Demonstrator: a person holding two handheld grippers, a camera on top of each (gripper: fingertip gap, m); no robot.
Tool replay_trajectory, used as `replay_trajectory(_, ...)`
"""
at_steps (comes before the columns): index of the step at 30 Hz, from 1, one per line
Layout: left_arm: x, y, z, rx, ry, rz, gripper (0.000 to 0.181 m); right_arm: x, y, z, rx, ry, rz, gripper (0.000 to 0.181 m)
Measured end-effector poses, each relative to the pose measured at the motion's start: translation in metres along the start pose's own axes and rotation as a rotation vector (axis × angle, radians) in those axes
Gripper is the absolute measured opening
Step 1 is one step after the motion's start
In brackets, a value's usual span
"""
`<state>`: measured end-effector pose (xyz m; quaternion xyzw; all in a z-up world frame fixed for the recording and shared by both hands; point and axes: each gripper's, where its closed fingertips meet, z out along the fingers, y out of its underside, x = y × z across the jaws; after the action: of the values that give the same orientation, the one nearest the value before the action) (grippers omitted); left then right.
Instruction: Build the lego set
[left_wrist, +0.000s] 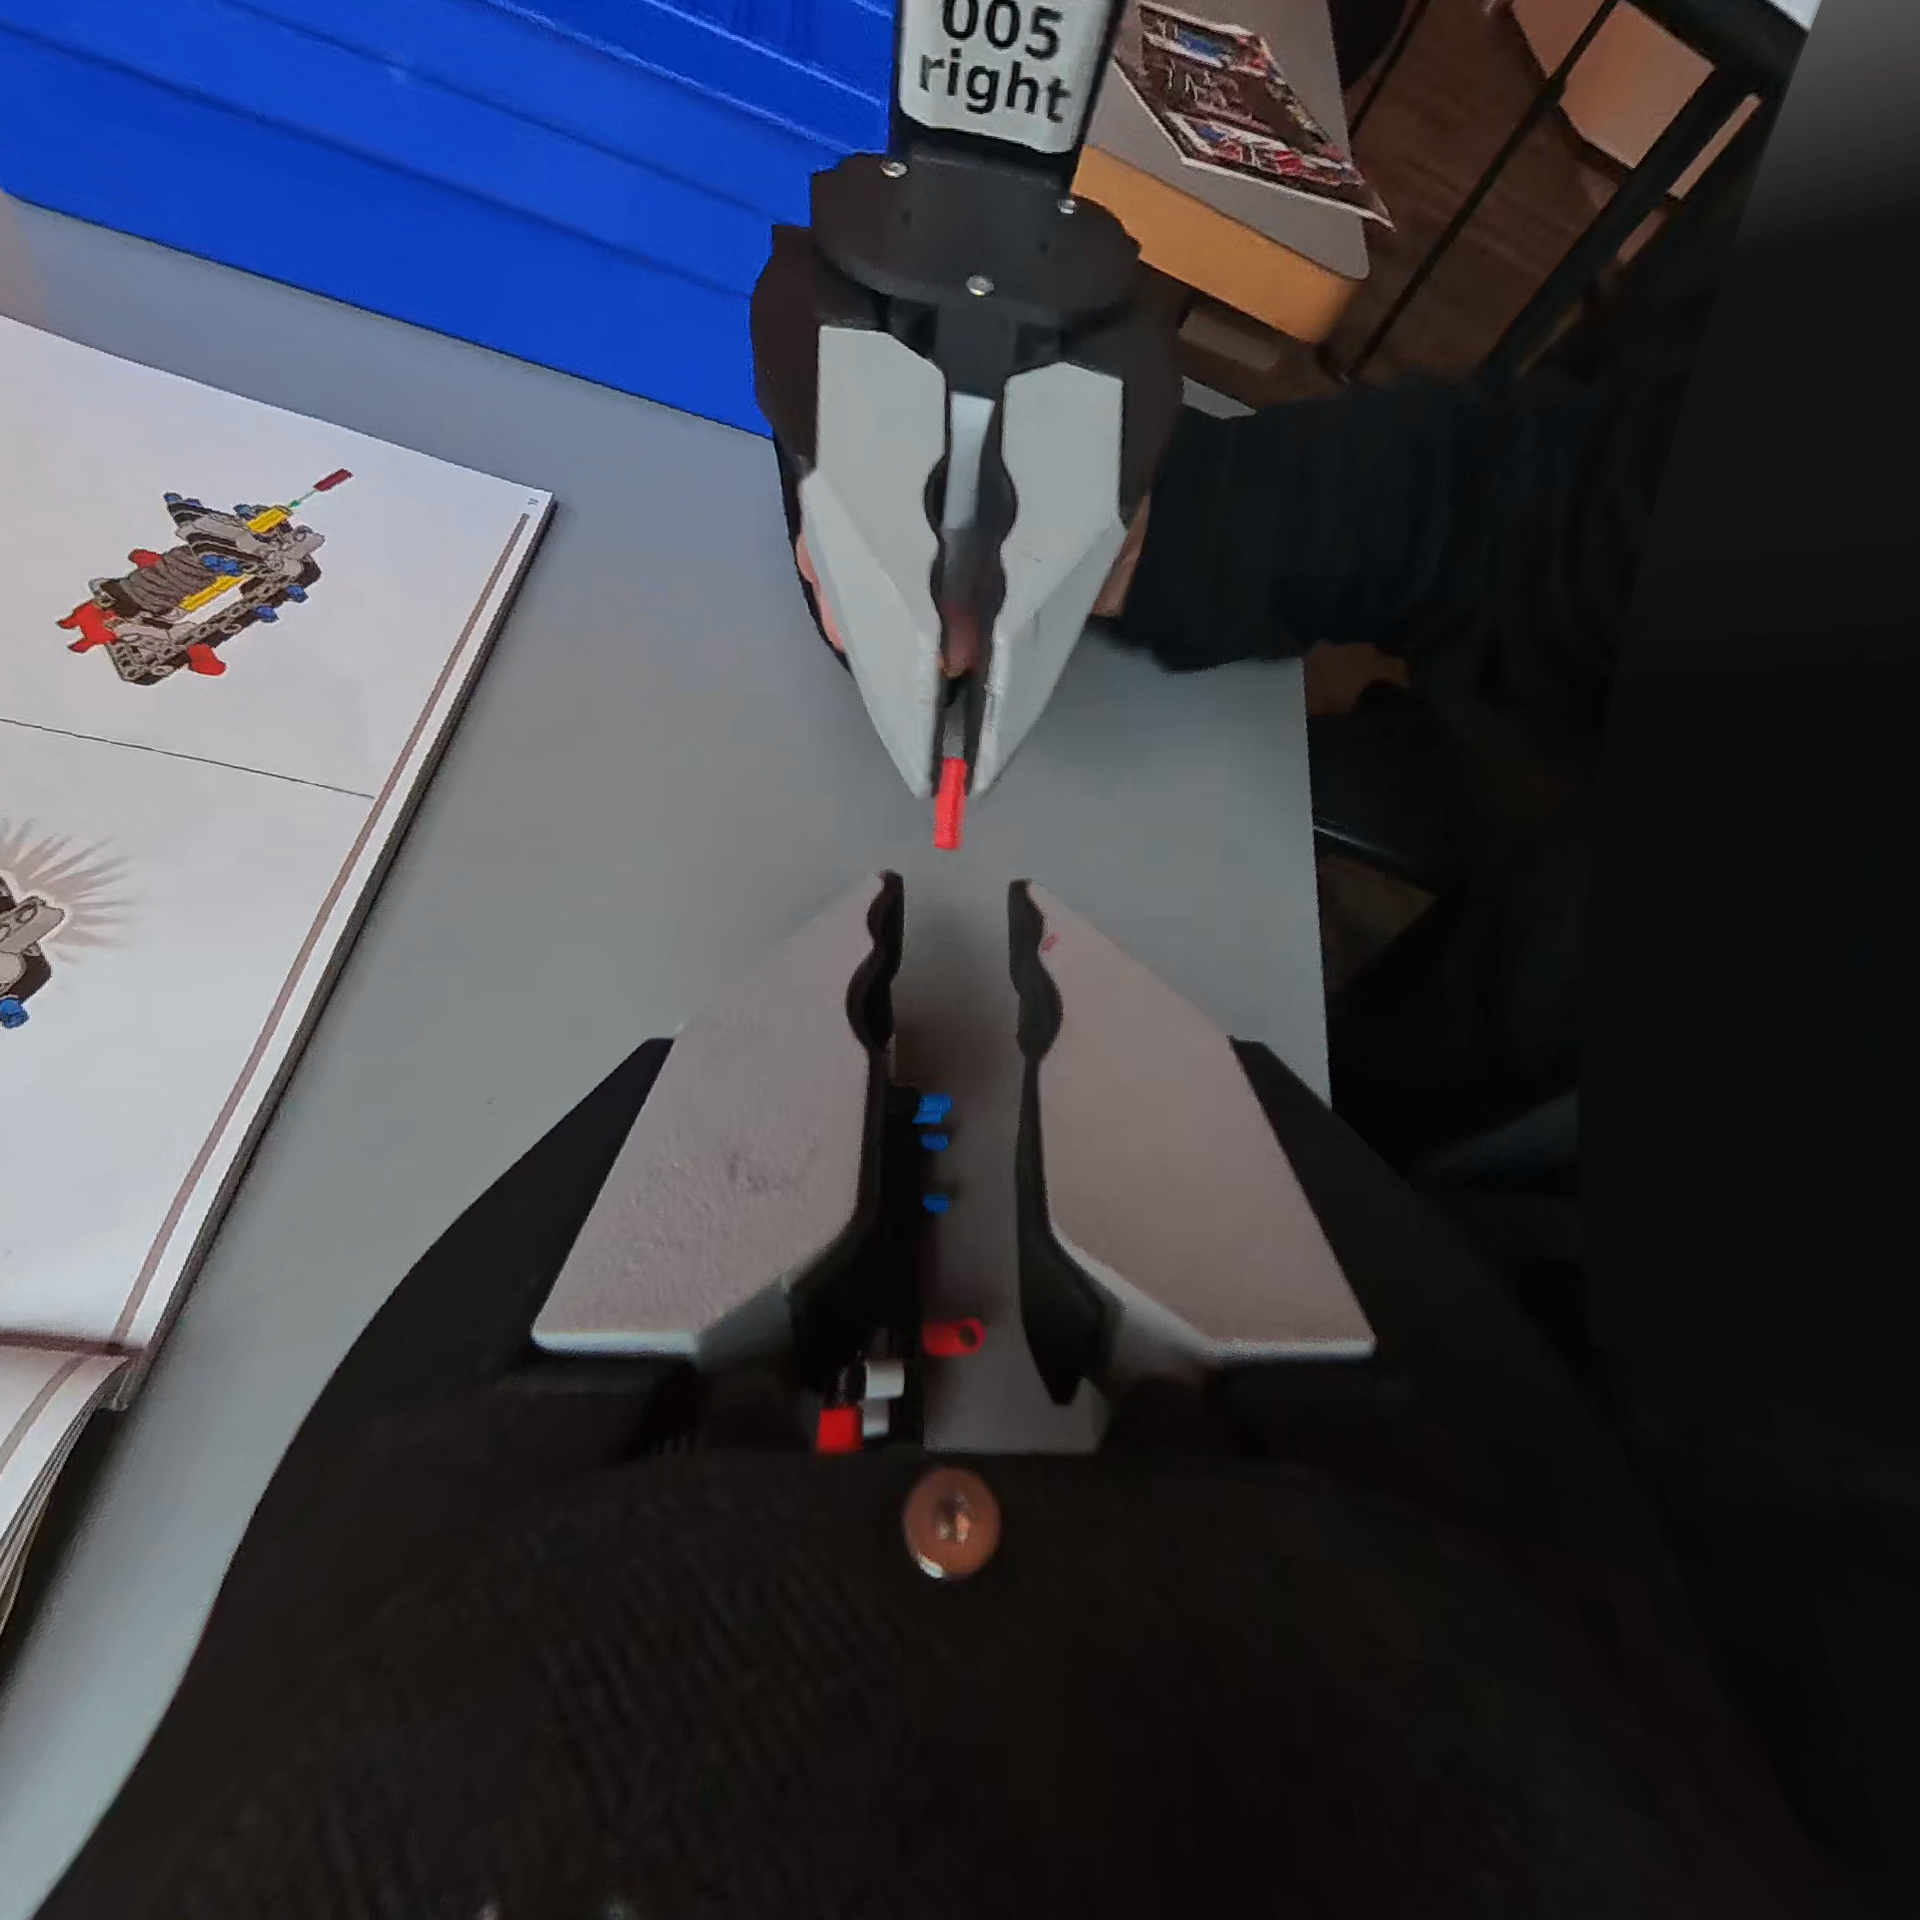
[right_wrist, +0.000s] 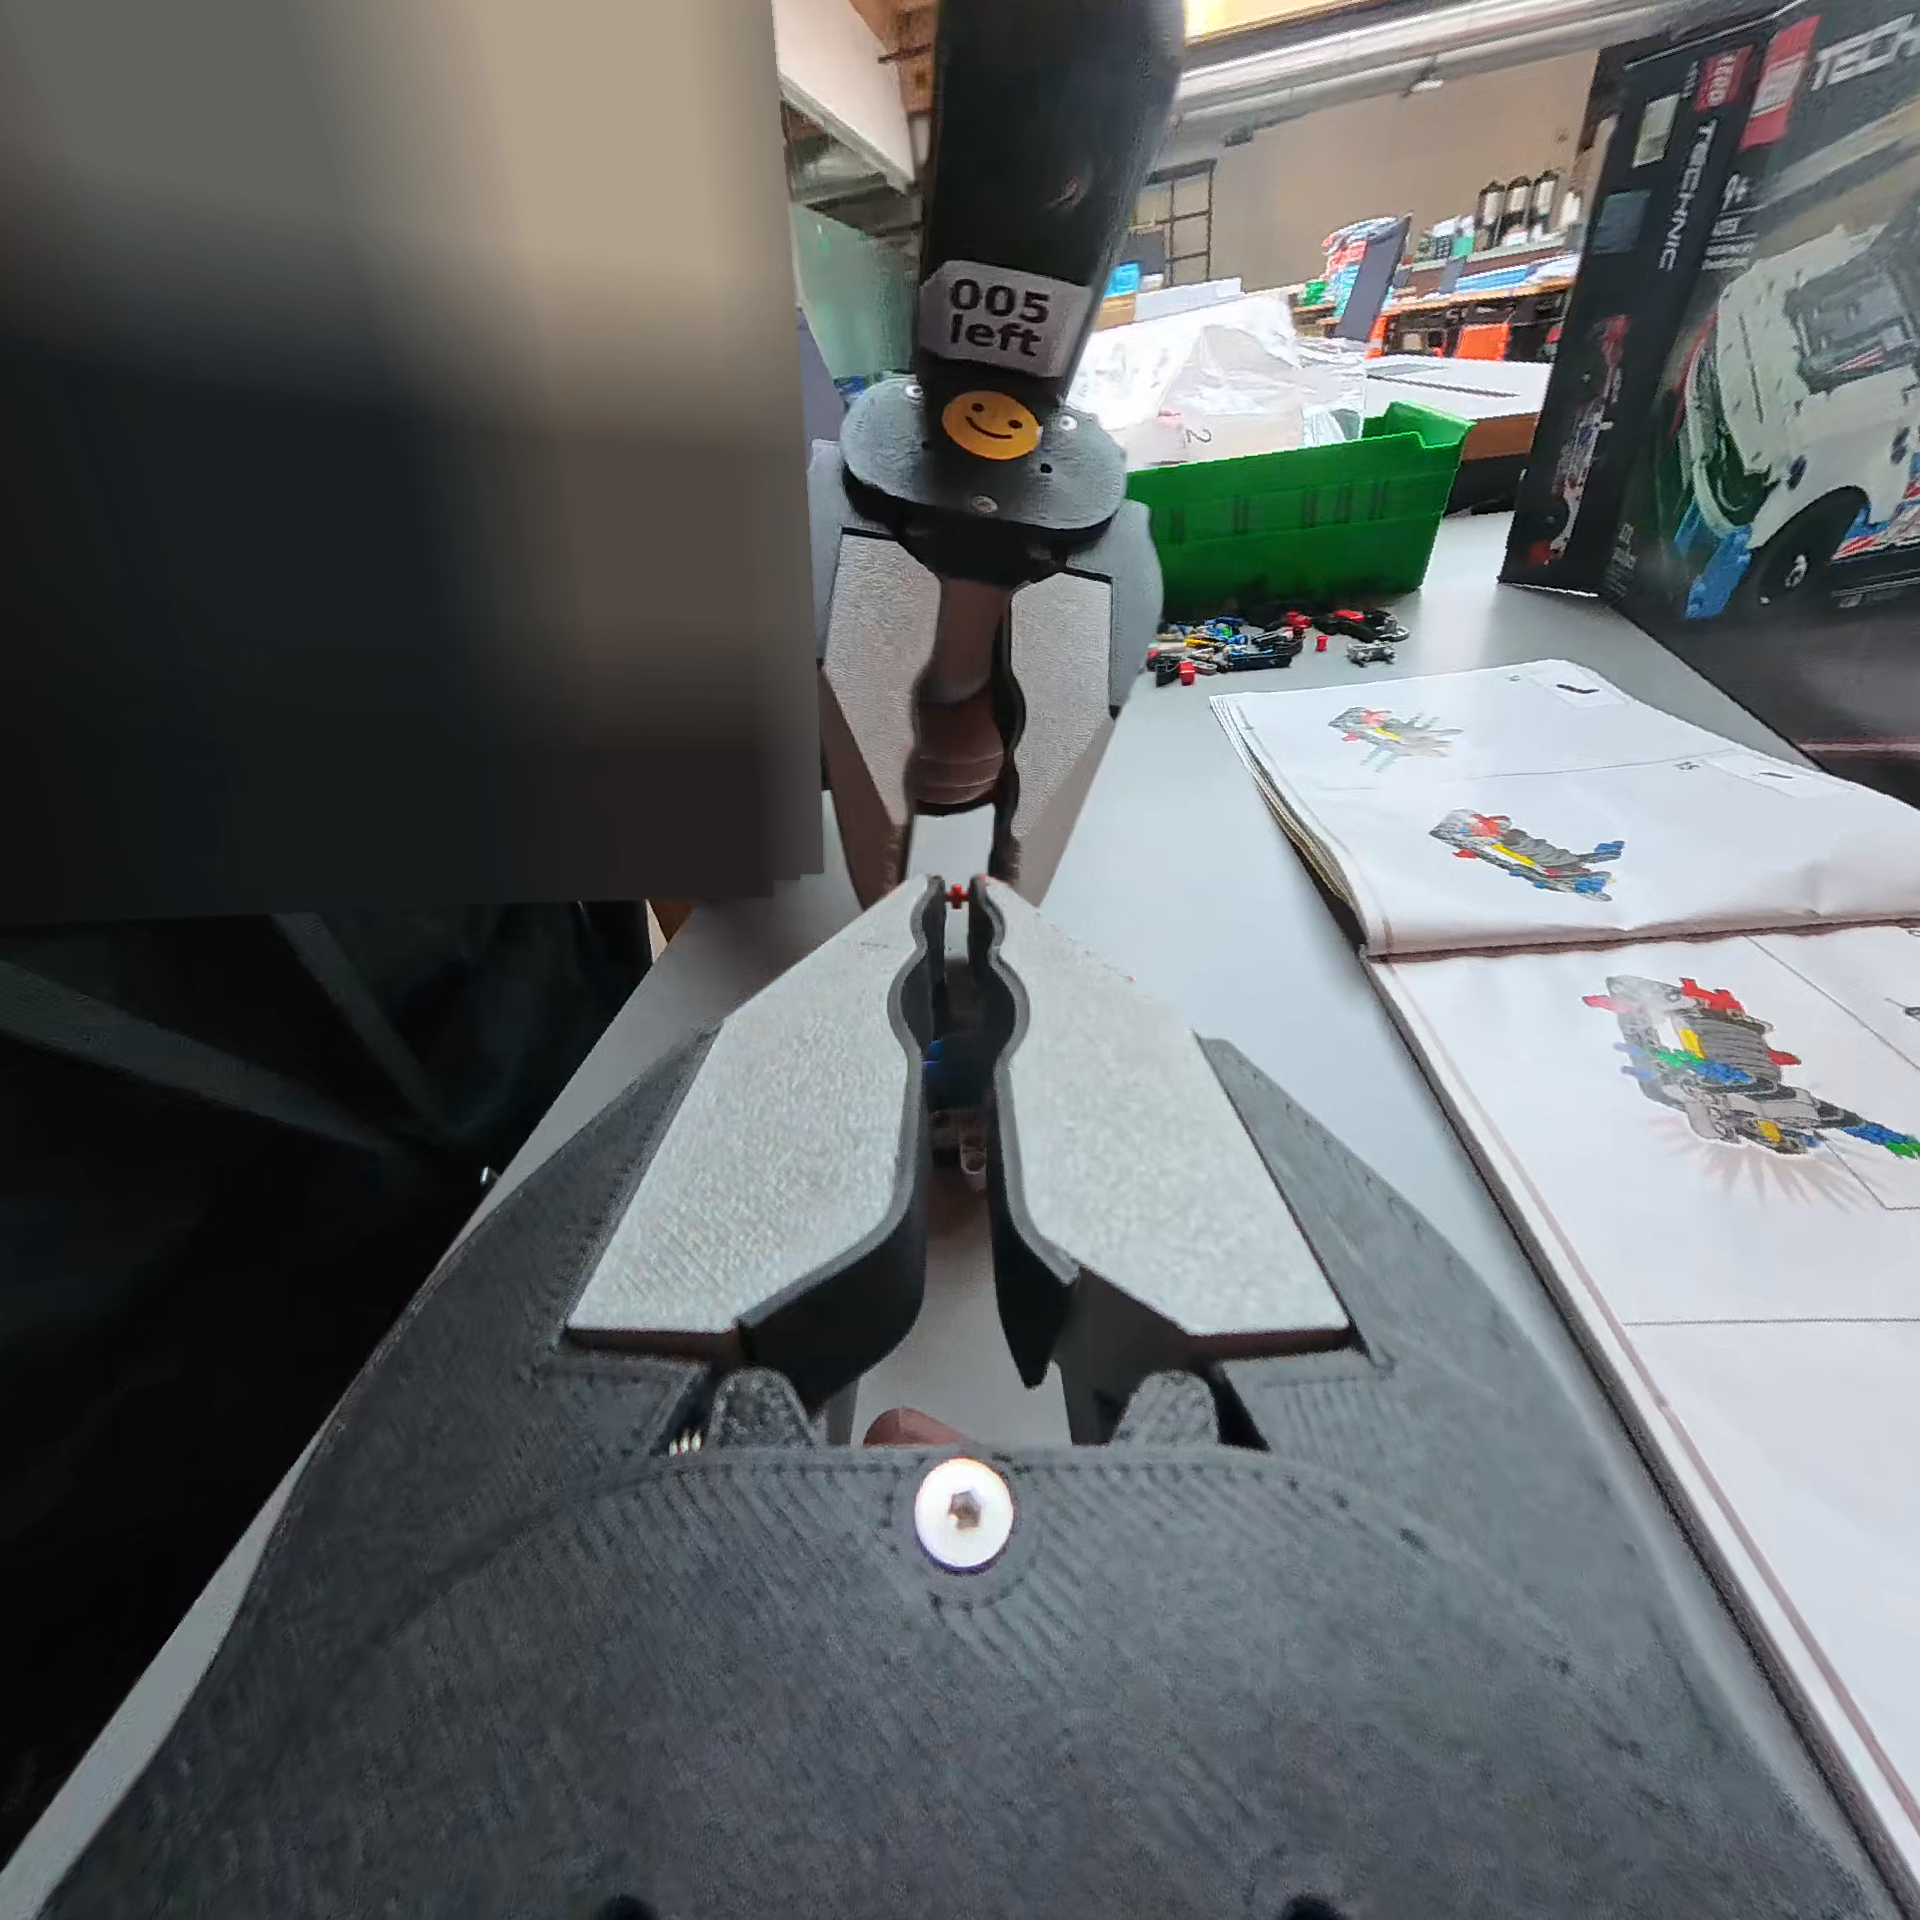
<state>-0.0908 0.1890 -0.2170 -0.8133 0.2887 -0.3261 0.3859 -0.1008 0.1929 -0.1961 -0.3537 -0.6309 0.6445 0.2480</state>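
My right gripper (left_wrist: 952, 781) is shut on a small red pin (left_wrist: 947, 816) that sticks out past its tips. It points straight at my left gripper (left_wrist: 954, 891), tip to tip and a short way apart. My left gripper is open and empty. Through its gap I see a black lego assembly (left_wrist: 902, 1247) with blue pins and red parts lying below, partly hidden by the left finger. In the right wrist view the red pin (right_wrist: 954, 890) sits between my right gripper's (right_wrist: 958, 900) tips, with the left gripper (right_wrist: 953, 864) just beyond and the assembly (right_wrist: 951, 1081) below.
An open instruction booklet (left_wrist: 208, 727) lies on the grey table (left_wrist: 644, 675), and also shows in the right wrist view (right_wrist: 1558, 831). A blue bin (left_wrist: 416, 156) stands behind it. A green bin (right_wrist: 1299, 520), loose pieces (right_wrist: 1268, 639) and the set's box (right_wrist: 1745, 312) are farther back. The table edge (left_wrist: 1311, 831) is close. Less than 4 cm separates the two grippers' tips.
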Motion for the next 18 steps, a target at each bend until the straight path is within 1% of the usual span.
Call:
replay_trajectory(5, 0.002, -0.001, 0.007, 0.009, 0.027, -0.011, 0.002, -0.005, 0.009, 0.005, -0.063, 0.004, -0.06, 0.0)
replay_trajectory(9, -0.001, 0.003, 0.009, -0.011, 0.01, 0.005, 0.002, -0.003, 0.017, 0.003, -0.125, 0.031, -0.109, 0.0)
replay_trajectory(13, -0.008, 0.021, 0.016, -0.124, -0.029, 0.019, 0.002, 0.002, 0.038, 0.005, -0.303, 0.105, -0.244, 0.0)
replay_trajectory(18, -0.018, 0.041, 0.024, -0.267, -0.068, -0.012, 0.002, 0.009, 0.062, 0.006, -0.549, 0.217, -0.444, 0.001)
